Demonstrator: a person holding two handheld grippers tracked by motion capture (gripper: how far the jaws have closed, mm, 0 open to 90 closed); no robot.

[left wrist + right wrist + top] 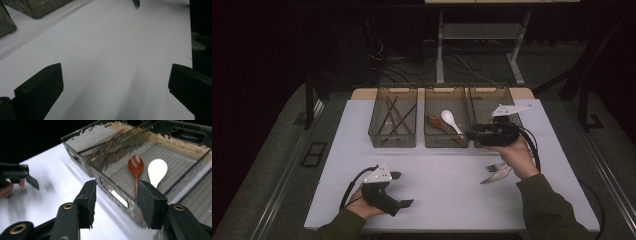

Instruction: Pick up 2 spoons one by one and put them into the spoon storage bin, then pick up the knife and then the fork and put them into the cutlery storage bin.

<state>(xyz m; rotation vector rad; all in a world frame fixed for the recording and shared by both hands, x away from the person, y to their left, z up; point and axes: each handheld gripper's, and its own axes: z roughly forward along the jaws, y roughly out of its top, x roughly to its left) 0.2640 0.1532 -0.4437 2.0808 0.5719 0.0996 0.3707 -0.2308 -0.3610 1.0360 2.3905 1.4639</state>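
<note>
1. Three clear bins stand in a row at the far side of the white surface (pixel 447 200): the left bin (pixel 393 117) holds chopsticks (pixel 396 117), the middle bin (pixel 445 117) holds a white spoon (pixel 450 120) and a brown wooden spoon (pixel 438 123), and the right bin (pixel 492 100) sits partly behind the person's right hand.
2. A metal fork (pixel 495 166) and a metal knife (pixel 495 175) lie loose on the surface, just beside each other, near the right forearm.
3. The right claw (pixel 470 135) is held level above the near edge of the middle bin, pointing toward the left of the high view. Its jaws are partly apart with nothing between them.
4. In the right gripper view, the brown wooden spoon (pixel 135 170) and white spoon (pixel 157 171) lie inside the bin just ahead of the jaws.
5. The fork and knife lie behind and below the right claw, toward the person. Their long axes run diagonally from the near left to the far right.
6. The left claw (pixel 403 189) rests low on the near left of the surface, jaws wide apart and empty, well apart from the cutlery.
7. The right hand is much the nearer to the fork and knife, so picking them up would likely fall to it.
</note>
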